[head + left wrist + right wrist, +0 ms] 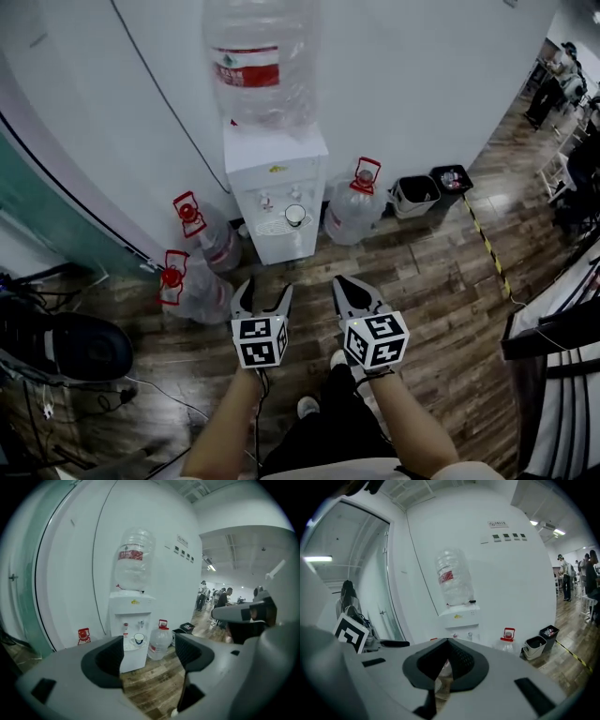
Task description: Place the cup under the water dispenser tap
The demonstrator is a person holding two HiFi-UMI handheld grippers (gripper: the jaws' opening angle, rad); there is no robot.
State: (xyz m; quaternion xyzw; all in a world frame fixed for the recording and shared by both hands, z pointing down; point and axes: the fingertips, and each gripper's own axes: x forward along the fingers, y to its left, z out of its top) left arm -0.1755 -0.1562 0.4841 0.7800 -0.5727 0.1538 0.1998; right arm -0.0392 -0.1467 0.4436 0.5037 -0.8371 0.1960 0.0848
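A white water dispenser point(275, 183) stands against the wall with a large clear bottle point(261, 66) on top. A white cup point(295, 215) stands on its drip tray below the taps; in the left gripper view the cup point(138, 638) shows between the spread jaws, far off. My left gripper point(266, 291) is open and empty, held in the air well short of the dispenser. My right gripper point(345, 284) is beside it, its jaws closed tip to tip on nothing. In the right gripper view the right gripper point(446, 641) covers the lower dispenser point(459, 616), so the cup is hidden there.
Spare water jugs stand on the wooden floor beside the dispenser: one on the right point(354, 208), two on the left point(211, 234), point(192, 286). Two bins point(415, 195) sit further right. A dark chair point(66, 347) and cables lie at the left. People stand far right point(553, 84).
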